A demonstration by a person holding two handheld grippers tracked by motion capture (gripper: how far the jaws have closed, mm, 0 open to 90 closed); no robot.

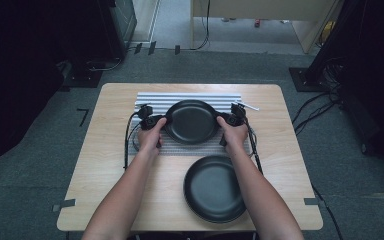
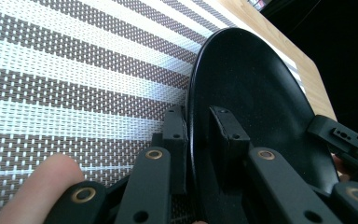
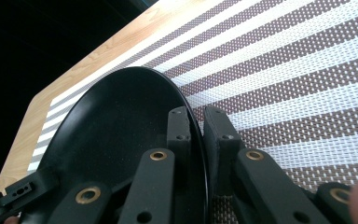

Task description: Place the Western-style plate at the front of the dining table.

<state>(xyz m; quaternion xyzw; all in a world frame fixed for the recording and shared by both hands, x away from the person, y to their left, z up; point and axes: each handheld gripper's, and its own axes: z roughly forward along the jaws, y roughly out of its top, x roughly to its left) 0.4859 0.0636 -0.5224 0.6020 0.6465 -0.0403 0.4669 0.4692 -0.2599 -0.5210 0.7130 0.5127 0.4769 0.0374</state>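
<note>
High view: round blk plate

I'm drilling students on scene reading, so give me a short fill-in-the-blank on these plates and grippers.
1. The left gripper and right gripper are shut on the rim of the ____ plate.
2. That plate sits over a ____ placemat.
3. The near plate rests on the bare ____ table.

Missing: far; striped; wooden

Black plate smooth, faintly glossy; striped placemat coarse woven mesh; table pale matt wood.
</note>
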